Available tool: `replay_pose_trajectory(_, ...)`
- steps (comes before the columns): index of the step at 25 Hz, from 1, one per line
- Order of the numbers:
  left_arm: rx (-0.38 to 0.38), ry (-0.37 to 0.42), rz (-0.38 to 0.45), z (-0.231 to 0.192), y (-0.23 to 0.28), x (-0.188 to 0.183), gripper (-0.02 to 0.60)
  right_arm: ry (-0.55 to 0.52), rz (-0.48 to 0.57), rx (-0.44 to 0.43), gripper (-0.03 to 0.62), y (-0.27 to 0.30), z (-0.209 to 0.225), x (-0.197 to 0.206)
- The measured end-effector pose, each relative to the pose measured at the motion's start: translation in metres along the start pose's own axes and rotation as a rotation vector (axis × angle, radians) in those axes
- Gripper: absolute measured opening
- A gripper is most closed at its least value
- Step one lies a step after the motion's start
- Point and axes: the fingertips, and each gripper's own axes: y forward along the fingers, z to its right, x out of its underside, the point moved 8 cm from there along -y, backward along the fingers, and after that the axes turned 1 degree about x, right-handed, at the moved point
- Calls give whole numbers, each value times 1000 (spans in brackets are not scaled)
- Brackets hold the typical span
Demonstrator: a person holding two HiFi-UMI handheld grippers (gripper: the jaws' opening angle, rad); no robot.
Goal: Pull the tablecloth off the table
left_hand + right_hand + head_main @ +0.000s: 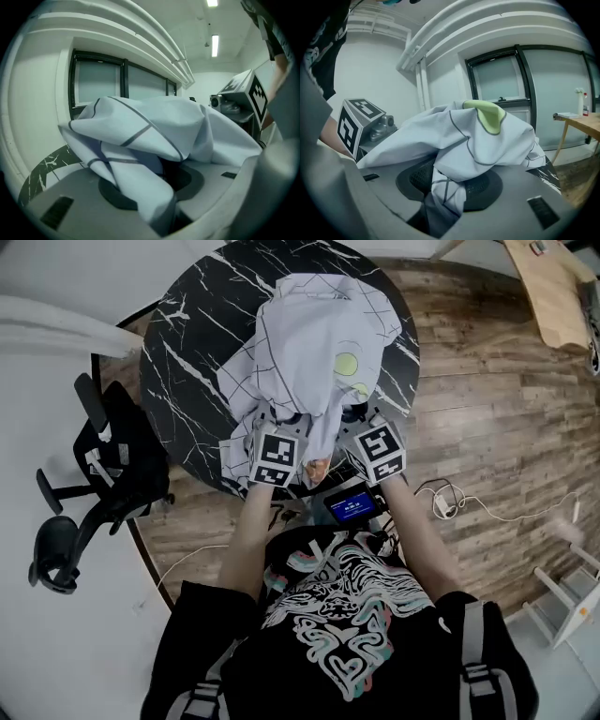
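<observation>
We hold a white tablecloth with thin dark lines and a green spot (pixel 314 343) in both tools. Our left gripper (pixel 164 208) squeezes one fold of it tight, and our right gripper (pixel 438 208) squeezes another fold. The cloth sits bunched in a heap on the round black marble table (pixel 187 371), with its near edge up in the grippers

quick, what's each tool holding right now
left tool: closed, gripping a fold of the tablecloth
right tool: closed, gripping the same tablecloth
</observation>
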Motion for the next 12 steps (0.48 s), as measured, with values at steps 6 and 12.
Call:
replay_pose_trajectory(6, -18, 20, 30, 7, -20, -12, 173, -26, 39, 13, 158, -15, -14, -13)
replay_pose_trajectory(12, -31, 46, 62, 11, -39, -27, 170, -49, 77, 25, 153, -28, -28, -31)
